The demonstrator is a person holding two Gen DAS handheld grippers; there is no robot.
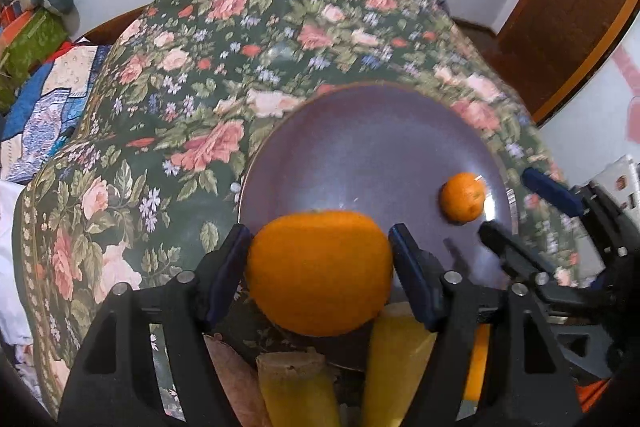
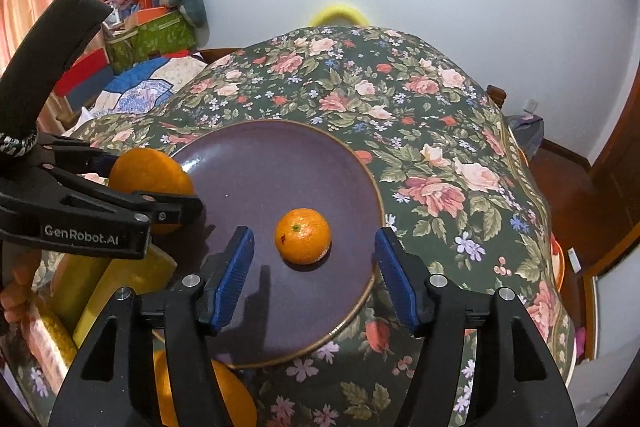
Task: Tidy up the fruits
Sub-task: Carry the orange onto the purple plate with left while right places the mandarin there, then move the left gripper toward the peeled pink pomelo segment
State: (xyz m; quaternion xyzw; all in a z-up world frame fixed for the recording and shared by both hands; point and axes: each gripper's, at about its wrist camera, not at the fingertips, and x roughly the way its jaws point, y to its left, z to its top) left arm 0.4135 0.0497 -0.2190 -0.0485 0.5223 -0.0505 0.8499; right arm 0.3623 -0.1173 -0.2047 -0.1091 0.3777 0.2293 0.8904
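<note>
Between the blue pads of my left hand-held gripper (image 1: 319,269) sits a large orange (image 1: 319,271), pinched over the purple plate's (image 2: 280,163) near-left rim; my right hand-held gripper (image 2: 314,277) is spread, a small mandarin (image 2: 303,235) resting on the plate just beyond

The plate (image 2: 280,163) looks like glazed ceramic, dark purple and glossy. A matt woven floral cloth (image 2: 432,131) covers the desk. The tongs (image 2: 314,267) are black matt plastic with ribbed blue pads (image 2: 234,267) and shiny metal pins.
</note>
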